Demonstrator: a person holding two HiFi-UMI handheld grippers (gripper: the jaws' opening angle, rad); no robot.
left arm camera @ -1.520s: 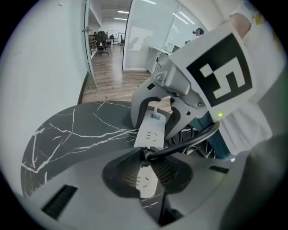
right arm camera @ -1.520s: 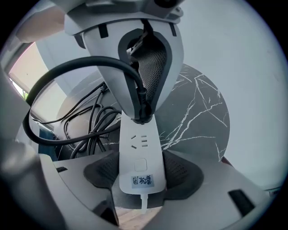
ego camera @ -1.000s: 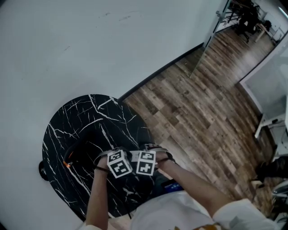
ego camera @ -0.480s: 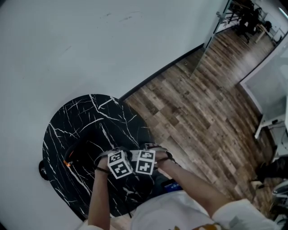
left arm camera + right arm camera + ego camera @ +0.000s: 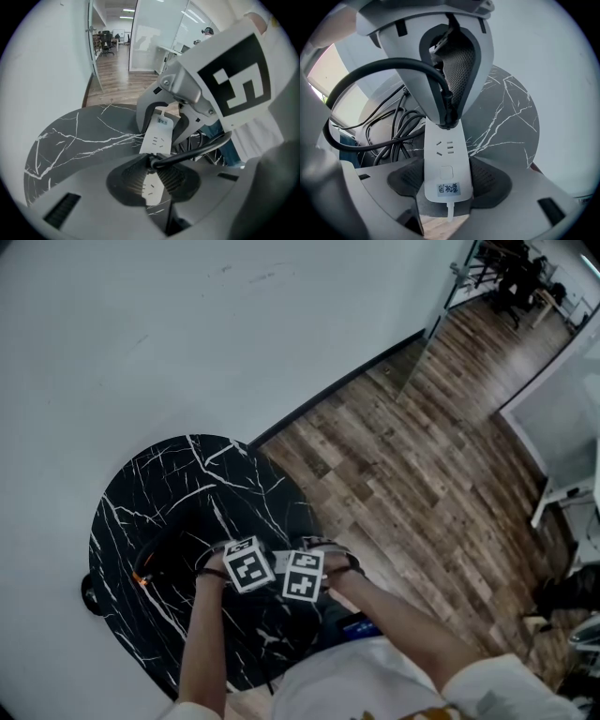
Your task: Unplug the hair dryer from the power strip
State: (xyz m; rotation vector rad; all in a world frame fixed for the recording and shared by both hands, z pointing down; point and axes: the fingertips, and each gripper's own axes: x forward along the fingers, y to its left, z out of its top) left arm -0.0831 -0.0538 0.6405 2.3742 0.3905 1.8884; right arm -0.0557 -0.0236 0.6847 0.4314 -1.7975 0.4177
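over the near side of the table (image 5: 178, 484), a round black top with white veins set against a white wall (image 5: 141, 334), the two grippers hang close together, both pointing steeply down, their marker cubes (image 5: 248, 570) side by side in the head view.

the strip (image 5: 443, 154) is white and lies between them, running from one claw to the other. the plug (image 5: 153, 162) is black and sits in the strip, not yet out of its socket. the left gripper (image 5: 151, 174) has its jaws nearly closed, the pads pressed on the plug from both sides, just above the strip. from the plug a black cable (image 5: 197, 149) bends away to the right in the left gripper view.

the right gripper (image 5: 446, 185) has its jaws clamped on the strip's other end, one pad on each long edge, beside the switch (image 5: 446, 172) and a small blue label (image 5: 448, 189). an empty socket (image 5: 444, 149) lies between that grip and the plug. this end of the strip sits at the table's edge, with wood floor (image 5: 422, 456) showing below it.

a loose bundle of dark cords (image 5: 389, 133) lies on the table near the strip. at the table's left side in the head view there is a dark shape with an orange spot (image 5: 141, 579); i cannot tell what it is.
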